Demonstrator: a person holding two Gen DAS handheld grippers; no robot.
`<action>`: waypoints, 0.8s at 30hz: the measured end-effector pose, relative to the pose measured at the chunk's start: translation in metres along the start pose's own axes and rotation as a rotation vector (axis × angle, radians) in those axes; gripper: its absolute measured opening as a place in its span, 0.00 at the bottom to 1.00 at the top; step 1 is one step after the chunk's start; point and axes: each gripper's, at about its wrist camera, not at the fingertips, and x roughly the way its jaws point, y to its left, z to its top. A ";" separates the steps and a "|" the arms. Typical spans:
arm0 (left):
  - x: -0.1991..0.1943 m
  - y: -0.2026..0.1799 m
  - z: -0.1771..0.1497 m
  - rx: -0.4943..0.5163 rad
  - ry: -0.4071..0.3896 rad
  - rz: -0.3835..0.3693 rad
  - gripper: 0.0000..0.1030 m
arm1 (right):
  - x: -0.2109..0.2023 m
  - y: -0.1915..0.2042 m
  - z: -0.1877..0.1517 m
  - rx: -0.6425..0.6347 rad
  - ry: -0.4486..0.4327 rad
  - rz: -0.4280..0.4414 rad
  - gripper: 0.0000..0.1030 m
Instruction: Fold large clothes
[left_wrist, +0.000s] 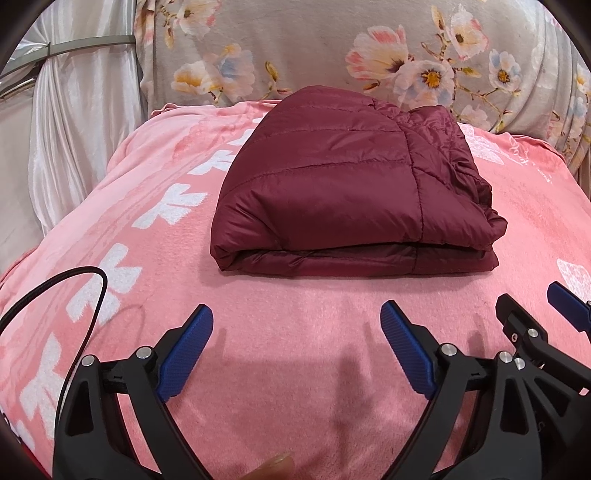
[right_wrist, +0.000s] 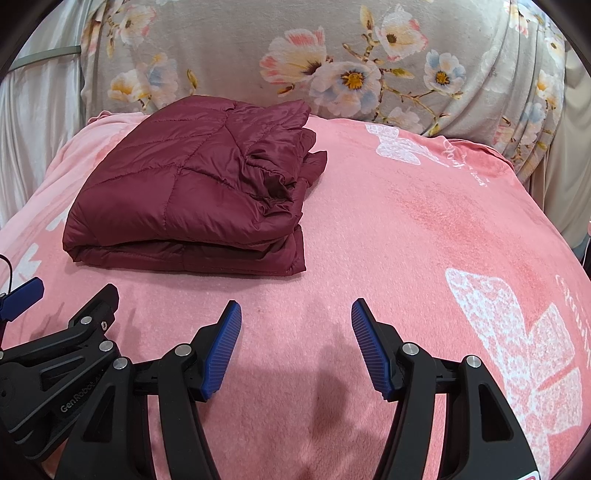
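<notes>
A maroon quilted puffer jacket (left_wrist: 343, 184) lies folded into a thick rectangular bundle on the pink blanket (left_wrist: 295, 332). It also shows in the right wrist view (right_wrist: 184, 192), far left. My left gripper (left_wrist: 297, 317) is open and empty, low over the blanket just in front of the bundle. My right gripper (right_wrist: 295, 314) is open and empty, beside the left one and to the right of the bundle. Neither touches the jacket.
A grey floral cloth (left_wrist: 332, 48) covers the backing behind the blanket. White satin fabric (left_wrist: 74, 129) hangs at the left. A black cable (left_wrist: 92, 295) trails over the blanket at my left. The right gripper shows at the right edge of the left wrist view (left_wrist: 532, 310).
</notes>
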 end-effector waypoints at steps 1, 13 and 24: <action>0.000 0.000 0.000 -0.001 -0.001 0.000 0.87 | 0.000 0.000 0.000 0.000 0.000 0.000 0.59; 0.000 0.000 0.000 0.003 -0.001 -0.008 0.85 | 0.000 0.001 0.001 0.000 0.000 0.000 0.59; 0.000 0.000 0.000 0.005 0.000 -0.013 0.83 | -0.001 0.002 0.000 0.000 -0.001 -0.003 0.59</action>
